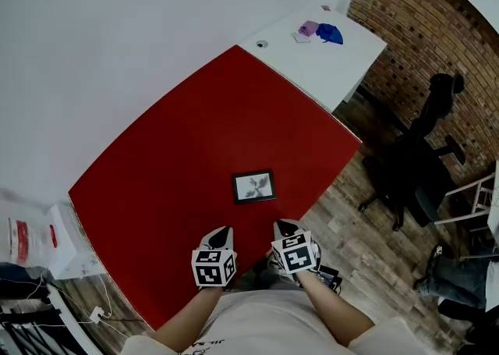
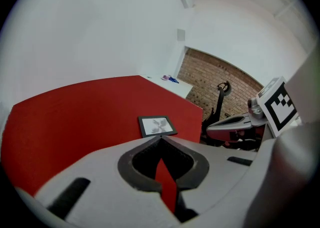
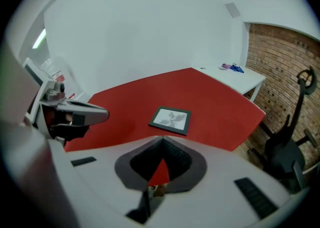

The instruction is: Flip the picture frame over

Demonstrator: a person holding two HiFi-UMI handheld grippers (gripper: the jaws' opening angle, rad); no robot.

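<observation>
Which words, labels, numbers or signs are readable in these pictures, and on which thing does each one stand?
None can be read.
White package, far left: red labels, too small to read.
Shirt: dark print, cut off and blurred.
Left hand-held gripper and right hand-held gripper: square markers only, no letters.
Picture frame: a leaf picture, no words.

Head cam looks steeply down from above left tongs (image 1: pixel 225 231) & right tongs (image 1: pixel 280 226); tongs cams face fwd low over bench (image 1: pixel 171 158), all sharing picture frame (image 1: pixel 254 186) ahead.
</observation>
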